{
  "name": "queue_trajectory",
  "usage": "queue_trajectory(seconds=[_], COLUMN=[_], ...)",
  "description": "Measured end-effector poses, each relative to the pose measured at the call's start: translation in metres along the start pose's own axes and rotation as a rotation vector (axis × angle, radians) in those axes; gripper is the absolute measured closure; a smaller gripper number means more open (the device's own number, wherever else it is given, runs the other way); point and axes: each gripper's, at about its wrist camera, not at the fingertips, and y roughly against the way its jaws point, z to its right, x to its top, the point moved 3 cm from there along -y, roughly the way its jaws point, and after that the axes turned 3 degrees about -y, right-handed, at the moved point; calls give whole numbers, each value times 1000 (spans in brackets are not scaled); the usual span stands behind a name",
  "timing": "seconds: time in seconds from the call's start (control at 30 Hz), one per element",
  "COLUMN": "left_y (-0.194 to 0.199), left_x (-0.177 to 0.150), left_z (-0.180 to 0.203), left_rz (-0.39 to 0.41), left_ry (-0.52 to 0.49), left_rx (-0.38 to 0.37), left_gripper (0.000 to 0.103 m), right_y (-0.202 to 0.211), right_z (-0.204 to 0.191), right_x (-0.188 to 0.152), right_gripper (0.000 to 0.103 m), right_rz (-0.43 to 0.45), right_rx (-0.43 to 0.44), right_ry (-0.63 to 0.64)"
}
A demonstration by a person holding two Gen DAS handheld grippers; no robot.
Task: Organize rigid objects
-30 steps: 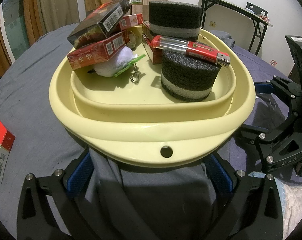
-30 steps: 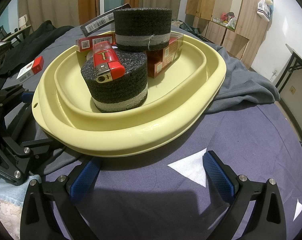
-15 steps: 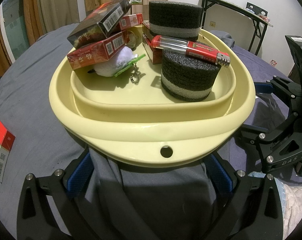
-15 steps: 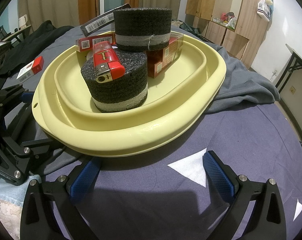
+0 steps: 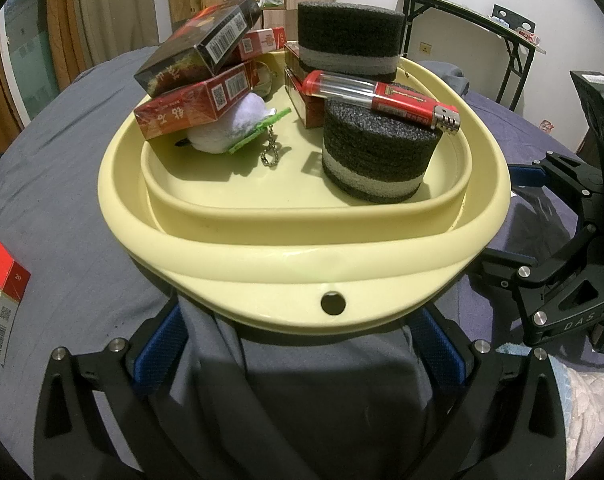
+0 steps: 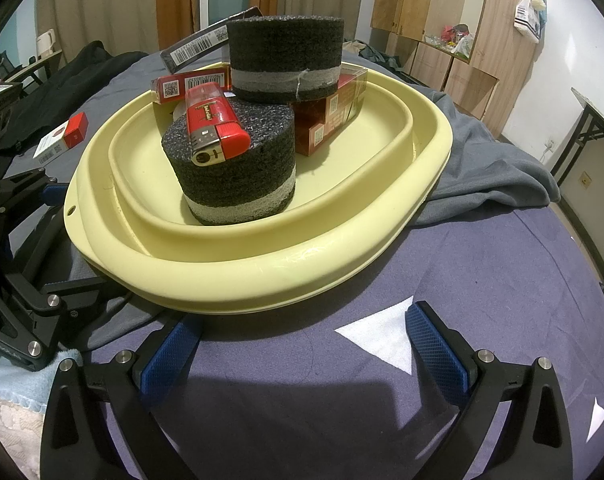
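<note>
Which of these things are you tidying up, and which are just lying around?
For the job:
yellow basin
red lighter
two black foam cylinders
red packs
dark box
plush keychain
loose red-and-white pack

Just lying about:
grey cloth
folding table
wooden cabinets

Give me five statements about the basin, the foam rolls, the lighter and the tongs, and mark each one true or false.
1. The red lighter lies on top of the near foam roll. True.
2. The far foam roll stands on the bedsheet outside the yellow basin. False: it sits raised on red boxes in the basin.
3. The left tongs grip the lighter. False: they are open and hold nothing.
4. One red-and-white box lies outside the basin. True.
5. The right tongs are open. True.
</note>
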Motion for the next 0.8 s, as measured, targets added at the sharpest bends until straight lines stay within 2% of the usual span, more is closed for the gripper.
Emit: queue_trajectory(seconds=[0.8], left_y=[0], left_x=[0], left_z=[0], left_rz=[0], left_ry=[0], left_rx=[0], left_gripper=[0], right_y=[-1], right_z=[1], right_x=[0], right_gripper=[0], right_rz=[0], right_rx=[1], right_ry=[0])
